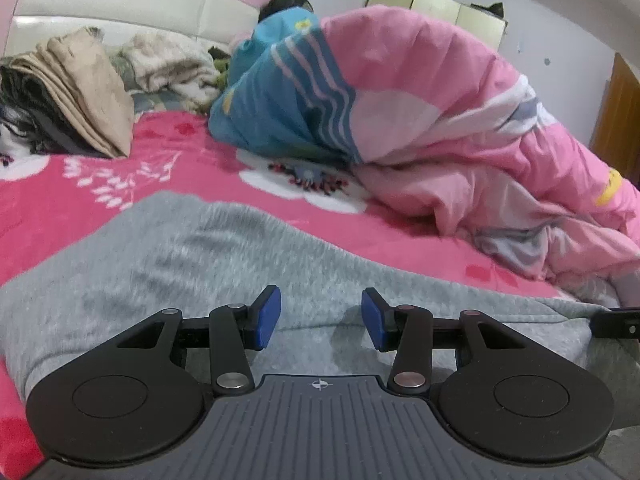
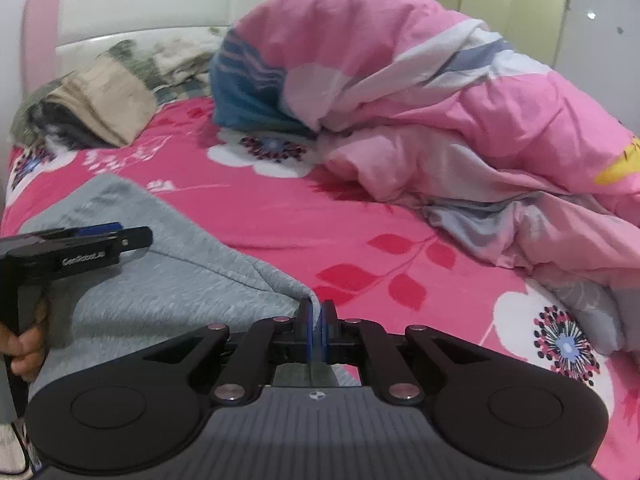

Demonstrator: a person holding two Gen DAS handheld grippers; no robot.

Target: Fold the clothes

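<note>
A grey fleece garment [image 1: 192, 256] lies spread on the pink flowered bedsheet [image 1: 80, 196]. My left gripper [image 1: 320, 318] hovers just over it, blue pads apart with only flat cloth below them. In the right wrist view my right gripper [image 2: 317, 328] is shut on the garment's right edge [image 2: 304, 292], and a thin fold of grey cloth shows between the blue pads. The grey garment [image 2: 172, 280] rises slightly toward that pinch. The left gripper [image 2: 136, 236] shows from the side at the left, held by a hand [image 2: 24, 348]. A bit of the right gripper [image 1: 616, 322] peeks in at the right of the left wrist view.
A bulky pink quilt [image 2: 460, 100] with a blue striped part [image 1: 280, 108] is heaped on the bed's right and far side. Folded beige and dark clothes [image 1: 88, 92] lie stacked near the white headboard [image 1: 120, 4]. A person's head [image 1: 286, 6] shows behind the quilt.
</note>
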